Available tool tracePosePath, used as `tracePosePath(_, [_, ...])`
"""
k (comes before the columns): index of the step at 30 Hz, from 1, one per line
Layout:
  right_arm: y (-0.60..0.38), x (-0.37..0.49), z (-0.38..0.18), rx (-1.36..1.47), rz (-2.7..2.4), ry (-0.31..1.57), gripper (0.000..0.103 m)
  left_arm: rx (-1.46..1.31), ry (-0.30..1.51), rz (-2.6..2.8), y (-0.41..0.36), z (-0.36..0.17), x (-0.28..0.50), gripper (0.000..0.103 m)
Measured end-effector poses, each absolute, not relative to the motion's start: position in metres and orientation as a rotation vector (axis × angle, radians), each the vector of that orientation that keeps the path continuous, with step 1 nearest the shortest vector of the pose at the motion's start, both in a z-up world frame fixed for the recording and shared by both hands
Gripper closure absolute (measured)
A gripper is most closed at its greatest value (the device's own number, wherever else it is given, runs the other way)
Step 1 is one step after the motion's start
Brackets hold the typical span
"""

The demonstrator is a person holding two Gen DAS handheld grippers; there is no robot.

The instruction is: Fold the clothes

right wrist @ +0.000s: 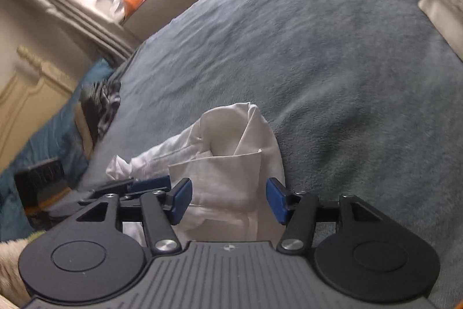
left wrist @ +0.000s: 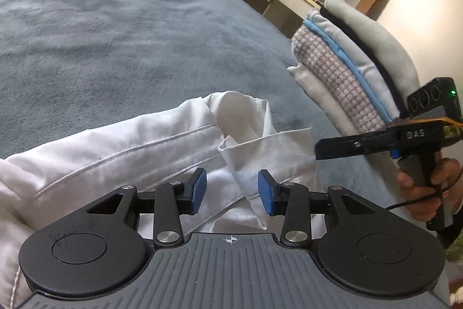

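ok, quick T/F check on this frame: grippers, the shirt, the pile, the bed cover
1. Both grippers are open. True: the left gripper and the right gripper each show a clear gap between the blue pads.
2. The white shirt is already folded flat. False: it lies rumpled, with a cuff sticking up.
3. A pile of folded clothes sits on the bed to the right of the shirt. True.
4. The bed cover is red. False: it is grey-blue.
5. The right gripper is clamped on the pile. False: it is open, pointed at the shirt.
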State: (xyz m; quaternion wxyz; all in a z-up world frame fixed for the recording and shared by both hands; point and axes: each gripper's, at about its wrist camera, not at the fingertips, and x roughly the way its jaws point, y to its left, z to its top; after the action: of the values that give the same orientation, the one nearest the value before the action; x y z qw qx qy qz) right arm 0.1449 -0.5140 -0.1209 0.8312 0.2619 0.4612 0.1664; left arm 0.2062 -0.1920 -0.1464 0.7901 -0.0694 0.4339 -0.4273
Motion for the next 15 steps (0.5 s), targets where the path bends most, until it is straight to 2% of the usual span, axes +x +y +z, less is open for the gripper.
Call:
tracePosePath(4, [-0.506, 0.148, -0.123, 0.486, 0.377, 0.99, 0.048, -0.111, 0.913, -0.962, -0.203, -0.146, 0.203, 0.06])
tracePosePath(7, [-0.5, 0.151, -0.125, 0.433, 0.395, 0.998, 0.066, -0.046, 0.886, -0.954, -0.214, -0.149, 0.2, 0.063])
tracePosePath(8, [-0.498, 0.152, -0.125, 0.416, 0.401, 1.001, 0.08, -0.024, 0.877, -0.951, -0.218, -0.15, 0.199, 0.072])
tracePosePath(9, [-0.497, 0.153, -0.125, 0.399, 0.408, 1.002, 0.092, -0.018, 0.872, -0.949, -0.22, -0.15, 0.199, 0.076])
tracePosePath(10, [-0.495, 0.154, -0.125, 0.387, 0.422, 0.996, 0.094, -0.027, 0.871, -0.949, -0.219, -0.151, 0.2, 0.087])
tracePosePath(11, [-0.495, 0.153, -0.122, 0.387, 0.453, 0.982, 0.098, -0.035, 0.87, -0.948, -0.219, -0.151, 0.202, 0.093])
tracePosePath(15, [-0.497, 0.144, -0.107, 0.383, 0.64, 0.869, 0.099, -0.089, 0.795, -1.017, -0.204, -0.134, 0.199, 0.098])
